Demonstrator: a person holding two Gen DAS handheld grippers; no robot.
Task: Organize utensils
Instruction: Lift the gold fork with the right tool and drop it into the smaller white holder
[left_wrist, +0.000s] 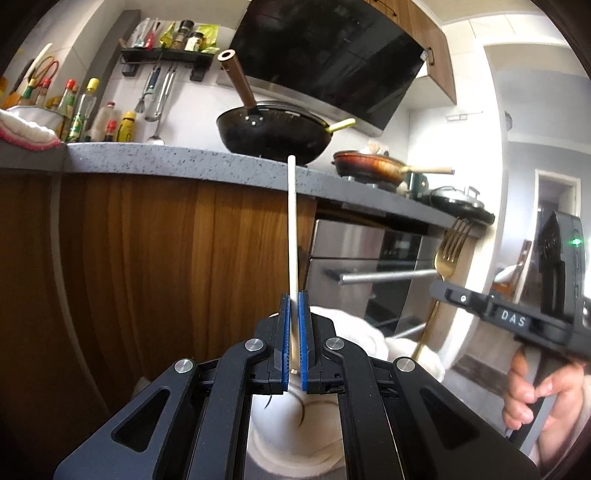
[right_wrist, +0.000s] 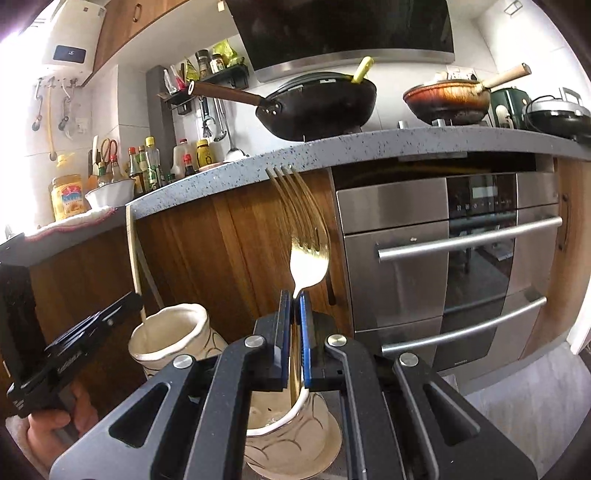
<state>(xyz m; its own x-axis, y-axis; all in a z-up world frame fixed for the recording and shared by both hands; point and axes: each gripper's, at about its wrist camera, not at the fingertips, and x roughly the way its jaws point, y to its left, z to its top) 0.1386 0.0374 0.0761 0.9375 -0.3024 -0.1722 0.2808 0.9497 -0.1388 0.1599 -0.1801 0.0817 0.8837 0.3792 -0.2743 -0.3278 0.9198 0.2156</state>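
Observation:
My left gripper (left_wrist: 294, 299) is shut on a pale chopstick (left_wrist: 293, 229) that stands upright, its lower end over a cream ceramic holder (left_wrist: 295, 432) below the jaws. That holder also shows in the right wrist view (right_wrist: 168, 332), with the chopstick (right_wrist: 133, 254) dipping into it. My right gripper (right_wrist: 294, 297) is shut on a gold fork (right_wrist: 306, 236), tines up, its handle reaching down into a second cream holder (right_wrist: 291, 435). In the left wrist view the fork (left_wrist: 448, 251) and the right gripper (left_wrist: 517, 317) stand at the right.
A grey counter (right_wrist: 332, 155) carries a black wok (right_wrist: 321, 107), an orange pan (right_wrist: 450, 99), bottles (right_wrist: 147, 162) and a small rack of hanging tools. Below it are wooden cabinet fronts (left_wrist: 147, 258) and a steel oven with bar handles (right_wrist: 469, 243).

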